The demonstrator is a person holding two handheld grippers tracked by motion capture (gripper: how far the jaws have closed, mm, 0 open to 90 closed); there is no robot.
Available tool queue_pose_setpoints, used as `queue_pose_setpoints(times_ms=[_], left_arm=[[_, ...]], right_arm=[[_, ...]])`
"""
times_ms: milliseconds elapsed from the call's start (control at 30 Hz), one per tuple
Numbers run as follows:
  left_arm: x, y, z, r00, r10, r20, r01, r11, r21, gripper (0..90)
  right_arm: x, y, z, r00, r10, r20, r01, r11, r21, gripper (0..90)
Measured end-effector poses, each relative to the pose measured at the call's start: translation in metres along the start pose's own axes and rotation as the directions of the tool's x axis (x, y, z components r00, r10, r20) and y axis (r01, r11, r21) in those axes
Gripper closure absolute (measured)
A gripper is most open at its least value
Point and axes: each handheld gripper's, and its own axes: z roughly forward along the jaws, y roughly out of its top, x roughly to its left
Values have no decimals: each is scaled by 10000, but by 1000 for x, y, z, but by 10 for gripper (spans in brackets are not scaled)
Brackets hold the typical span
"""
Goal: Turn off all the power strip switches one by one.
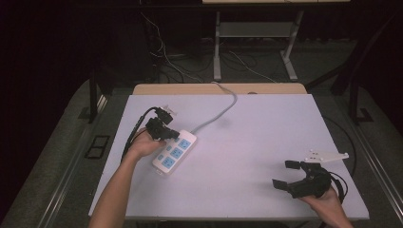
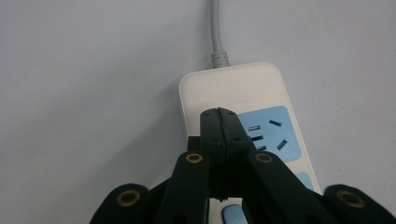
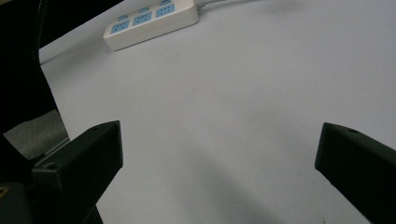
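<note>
At the near right corner of the pale worktop (image 1: 266, 142), the right gripper (image 1: 288, 174) rests in the person's hand with its fingers spread wide apart over bare surface. Farther in on the left, the left gripper (image 1: 172, 135) has its fingers pressed together, tips over the cable end of the white power strip (image 1: 175, 152), holding nothing. The strip's grey cord (image 1: 219, 114) runs off over the far edge.

White power strip (image 1: 174, 152) with pale blue socket panels and small blue switches, trailing a light grey cord (image 1: 219, 112). Black left gripper (image 2: 219, 122) with brass-coloured rivets. Black right gripper (image 1: 287, 175), topped by a white plate. Plain pale lilac-grey desk (image 1: 247, 142), tan far edge.
</note>
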Motion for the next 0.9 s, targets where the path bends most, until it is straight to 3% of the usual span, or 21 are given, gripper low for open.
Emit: queue_pose_setpoints(times_ms=[200, 333, 467, 633, 767, 833, 867, 900], left_arm=[[-1, -1, -18, 9999, 46, -167, -56, 9981, -618, 884], [-3, -2, -29, 9997, -55, -232, 33, 9955, -951, 820], [-7, -4, -37, 9993, -210, -302, 173, 9928, -1185, 648], [-13, -7, -49, 9980, -624, -142, 598, 9887, -1376, 349], [-17, -15, -57, 9974, -713, 55, 712, 9829, -1699, 141], [-18, -21, -60, 9967, -767, 262, 801, 9805, -1792, 88], [-19, -24, -61, 9956, -846, 393, 901, 9811, -1714, 2], [-20, -27, -61, 9956, -842, 416, 902, 9805, -1744, 0]], right_arm=[[0, 0, 1, 10000, -15, -16, 15, 10000, -3, 8], [1, 0, 1, 10000, -5, -22, 5, 10000, -20, 8], [1, 0, 1, 10000, 16, -36, -16, 10000, -23, 8], [2, 1, 1, 10000, -18, -54, 18, 10000, -28, 8], [3, 1, 1, 10000, -14, -82, 14, 10000, -27, 8], [3, 1, 1, 10000, -37, -77, 37, 10000, -40, 8], [3, 1, 1, 10000, -31, -74, 31, 10000, -34, 8], [3, 1, 1, 10000, -30, -66, 30, 10000, -37, 8]])
